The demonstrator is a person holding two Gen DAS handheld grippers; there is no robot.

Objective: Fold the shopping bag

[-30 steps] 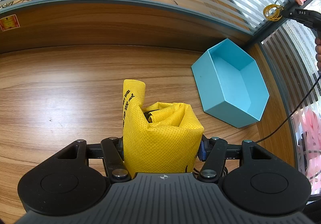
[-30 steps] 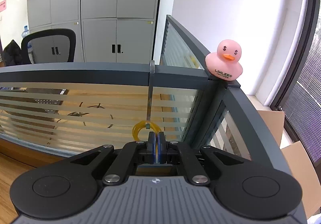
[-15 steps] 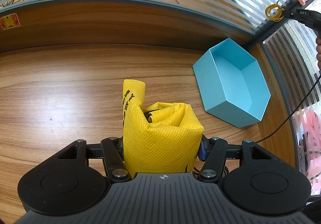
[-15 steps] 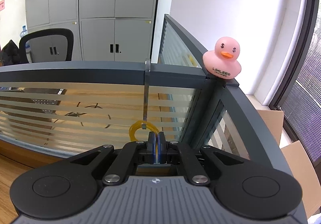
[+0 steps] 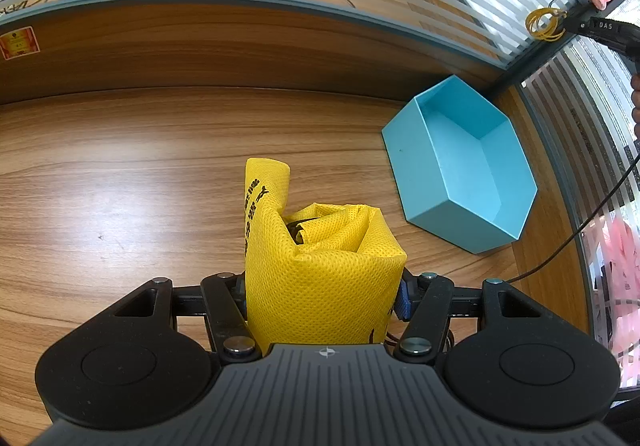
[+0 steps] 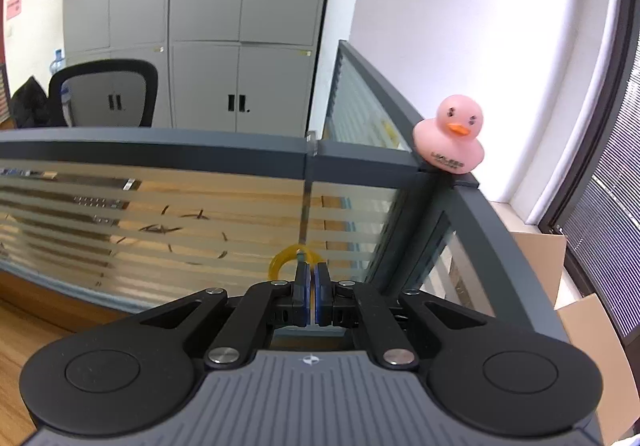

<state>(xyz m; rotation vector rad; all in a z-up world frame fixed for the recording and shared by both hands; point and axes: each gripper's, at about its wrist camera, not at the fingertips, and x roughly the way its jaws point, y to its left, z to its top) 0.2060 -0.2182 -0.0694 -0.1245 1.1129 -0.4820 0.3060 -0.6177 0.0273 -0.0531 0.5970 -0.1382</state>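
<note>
While the left gripper [image 5: 322, 286] clamps the rolled, dimpled yellow shopping bag [image 5: 320, 270] (lower centre), the right gripper [image 6: 311, 288] pinches thin yellow rubber bands [image 6: 286, 261].

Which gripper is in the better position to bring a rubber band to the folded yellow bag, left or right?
Probably the right gripper: its jaws are shut at the yellow rubber bands hanging on the partition hook. The left gripper is occupied, clamping the folded yellow bag over the desk.

The right tongs [image 5: 568, 24] carry the white letters "DAS" on their black body, seen in the left wrist view. The yellow bag [image 5: 320, 286] bears black printed characters, not legible. The pink duck [image 6: 452, 138] carries dark lettering on its chest, too blurred to read.
</note>
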